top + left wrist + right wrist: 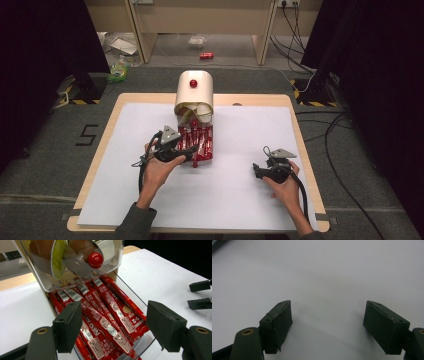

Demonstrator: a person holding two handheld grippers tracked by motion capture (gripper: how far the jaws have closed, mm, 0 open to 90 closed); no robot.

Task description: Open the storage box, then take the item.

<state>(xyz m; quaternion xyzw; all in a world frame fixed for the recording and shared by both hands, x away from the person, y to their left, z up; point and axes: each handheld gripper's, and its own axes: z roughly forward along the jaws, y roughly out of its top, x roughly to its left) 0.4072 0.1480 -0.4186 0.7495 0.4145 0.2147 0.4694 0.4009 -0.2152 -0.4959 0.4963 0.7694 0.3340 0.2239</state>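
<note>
left gripper (113, 325) fingers spread wide over the red sachets (107, 315); right gripper (328, 326) fingers spread, holding nothing.

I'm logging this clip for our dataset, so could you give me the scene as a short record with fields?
setting: wooden table covered by a white sheet
dispenser: cream box with a red knob, clear front, at the table's far middle
contents: red stick packets lying side by side in the clear tray below
left gripper: open, jaws either side of the packets, none clamped
right gripper: open, over bare white sheet, holding nothing
floor beyond: a red can, cables
</note>
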